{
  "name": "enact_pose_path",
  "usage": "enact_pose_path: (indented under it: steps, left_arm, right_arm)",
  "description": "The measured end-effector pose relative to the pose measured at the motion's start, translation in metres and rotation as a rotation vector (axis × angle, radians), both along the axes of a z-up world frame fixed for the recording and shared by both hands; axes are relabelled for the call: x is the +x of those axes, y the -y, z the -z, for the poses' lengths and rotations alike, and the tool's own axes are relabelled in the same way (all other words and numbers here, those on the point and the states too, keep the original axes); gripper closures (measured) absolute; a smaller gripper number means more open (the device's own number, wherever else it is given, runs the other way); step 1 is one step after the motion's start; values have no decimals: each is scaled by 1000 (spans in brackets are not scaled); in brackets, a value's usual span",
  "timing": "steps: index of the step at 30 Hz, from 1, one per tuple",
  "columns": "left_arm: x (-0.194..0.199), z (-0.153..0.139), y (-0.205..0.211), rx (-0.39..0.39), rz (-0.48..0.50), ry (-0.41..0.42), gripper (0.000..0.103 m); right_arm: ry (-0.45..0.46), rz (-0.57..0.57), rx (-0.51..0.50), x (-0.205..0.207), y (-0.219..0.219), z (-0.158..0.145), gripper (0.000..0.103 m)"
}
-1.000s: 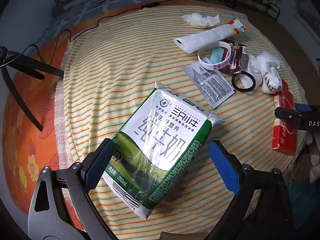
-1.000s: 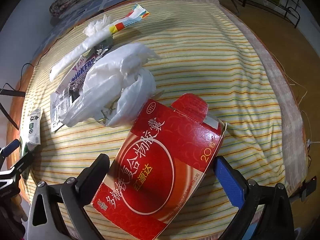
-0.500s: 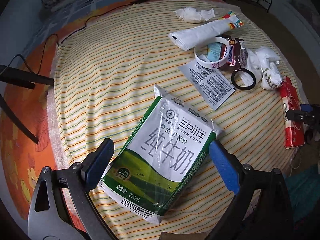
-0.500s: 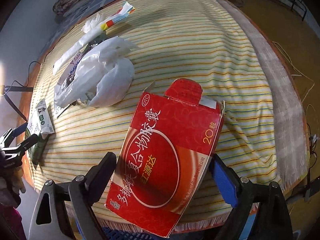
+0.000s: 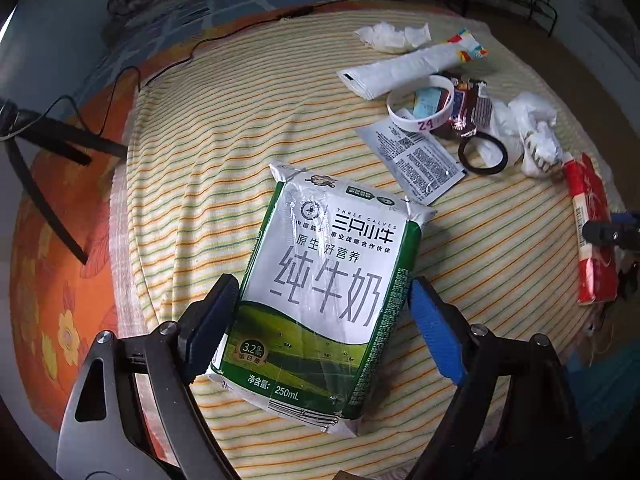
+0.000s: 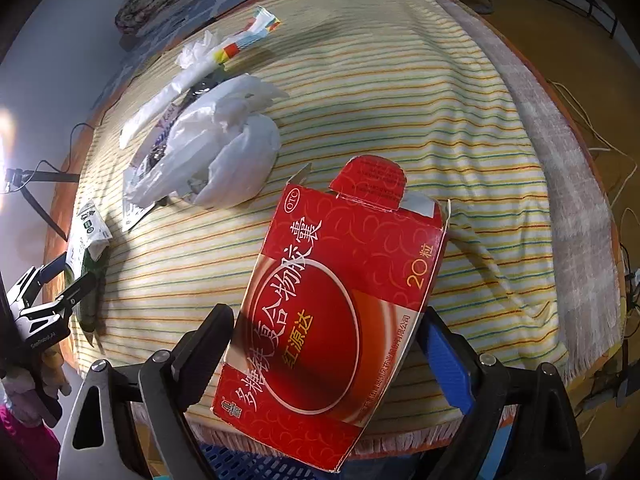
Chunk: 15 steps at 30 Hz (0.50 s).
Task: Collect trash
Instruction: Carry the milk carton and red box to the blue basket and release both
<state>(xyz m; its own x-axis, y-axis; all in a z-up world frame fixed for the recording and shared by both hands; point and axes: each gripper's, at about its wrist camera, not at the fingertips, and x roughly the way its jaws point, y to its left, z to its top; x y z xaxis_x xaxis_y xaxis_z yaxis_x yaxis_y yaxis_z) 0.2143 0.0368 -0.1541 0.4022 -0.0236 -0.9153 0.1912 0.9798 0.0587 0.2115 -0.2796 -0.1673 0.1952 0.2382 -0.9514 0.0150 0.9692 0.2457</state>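
Milk carton (image 5: 328, 300), frame centre, is clamped by the left gripper (image 5: 320, 320), jaws just closed in. Red box (image 6: 336, 316), lower centre, is pinched by the right gripper (image 6: 326, 344). Both grips edge-on across wide faces: soft card may buckle and slip out.

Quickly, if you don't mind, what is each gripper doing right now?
Left gripper: shut on the milk carton, jaws having just closed further.
Right gripper: shut on the red medicine box.
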Motion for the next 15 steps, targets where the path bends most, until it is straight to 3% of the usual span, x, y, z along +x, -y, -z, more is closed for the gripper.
enact_pose_path:
  steps: [15]
  left_arm:
    - [-55,-36,-8,-123,-92,56,15]
  right_arm:
    - [99,-45,9,-36,2,-38,11]
